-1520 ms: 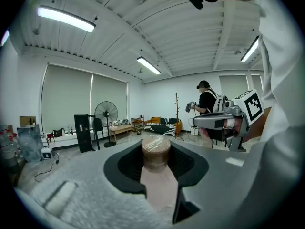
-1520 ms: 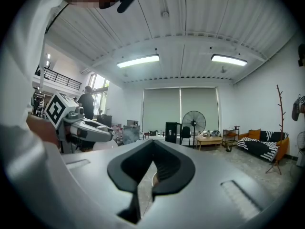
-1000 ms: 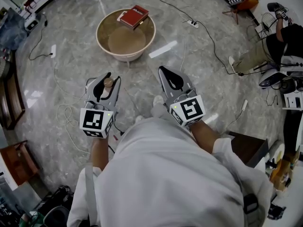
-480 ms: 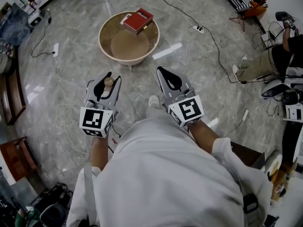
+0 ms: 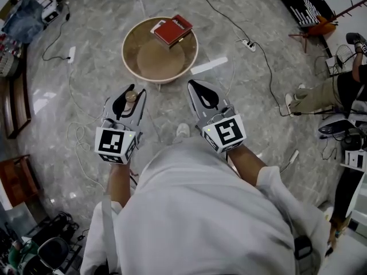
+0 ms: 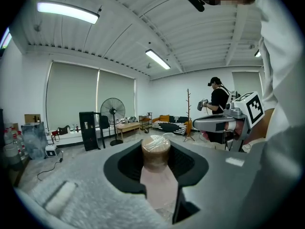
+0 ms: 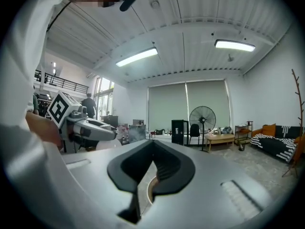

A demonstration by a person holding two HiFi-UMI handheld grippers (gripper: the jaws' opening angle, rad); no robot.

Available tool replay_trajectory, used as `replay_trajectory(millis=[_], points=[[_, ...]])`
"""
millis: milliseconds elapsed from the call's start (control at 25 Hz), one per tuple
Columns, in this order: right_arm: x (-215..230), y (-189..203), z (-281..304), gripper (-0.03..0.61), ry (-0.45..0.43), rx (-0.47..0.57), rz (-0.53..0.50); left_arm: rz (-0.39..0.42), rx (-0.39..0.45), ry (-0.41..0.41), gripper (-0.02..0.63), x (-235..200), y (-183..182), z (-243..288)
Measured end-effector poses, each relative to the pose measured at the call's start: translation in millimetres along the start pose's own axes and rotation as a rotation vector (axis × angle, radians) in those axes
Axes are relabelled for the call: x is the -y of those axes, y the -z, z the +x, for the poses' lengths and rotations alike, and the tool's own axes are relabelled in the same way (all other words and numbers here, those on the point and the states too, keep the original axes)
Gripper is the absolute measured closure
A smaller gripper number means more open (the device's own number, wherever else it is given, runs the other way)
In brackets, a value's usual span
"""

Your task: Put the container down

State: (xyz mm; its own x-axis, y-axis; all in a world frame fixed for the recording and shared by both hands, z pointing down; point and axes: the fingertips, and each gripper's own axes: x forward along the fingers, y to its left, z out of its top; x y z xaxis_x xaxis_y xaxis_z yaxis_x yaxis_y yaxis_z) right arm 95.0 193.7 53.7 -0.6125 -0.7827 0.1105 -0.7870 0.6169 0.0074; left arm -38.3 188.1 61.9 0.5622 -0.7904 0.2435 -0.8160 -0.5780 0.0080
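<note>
Brown-topped container [image 6: 156, 149] sits gripped in the left gripper [image 5: 135, 91] fingers. The right gripper [image 5: 200, 90] fingers are clenched, empty. The basin [image 5: 124, 49] is nearer now, so set-down looks close.

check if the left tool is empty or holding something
Holding something. In the left gripper view a small container with a brown cap stands upright, gripped at its sides between the jaws of the left tool.

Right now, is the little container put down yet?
Not yet. Done: the small pink container with a brown lid is picked up. In hand: the left tool clamps it above the grey marble floor; the right tool is shut and empty. Left to do: set it down and let go.
</note>
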Motion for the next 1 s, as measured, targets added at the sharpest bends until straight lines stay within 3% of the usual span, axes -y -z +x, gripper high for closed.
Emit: replay_trajectory(millis=[400, 1000], points=[[40, 14, 37, 0.577, -0.016, -0.024, 0.023, -0.017, -0.022, -0.019, 0.486, -19, 3, 47], [66, 32, 131, 0.576, 0.052, -0.08, 0.026, 0.015, -0.026, 0.088, 0.486, -102, 22, 120]])
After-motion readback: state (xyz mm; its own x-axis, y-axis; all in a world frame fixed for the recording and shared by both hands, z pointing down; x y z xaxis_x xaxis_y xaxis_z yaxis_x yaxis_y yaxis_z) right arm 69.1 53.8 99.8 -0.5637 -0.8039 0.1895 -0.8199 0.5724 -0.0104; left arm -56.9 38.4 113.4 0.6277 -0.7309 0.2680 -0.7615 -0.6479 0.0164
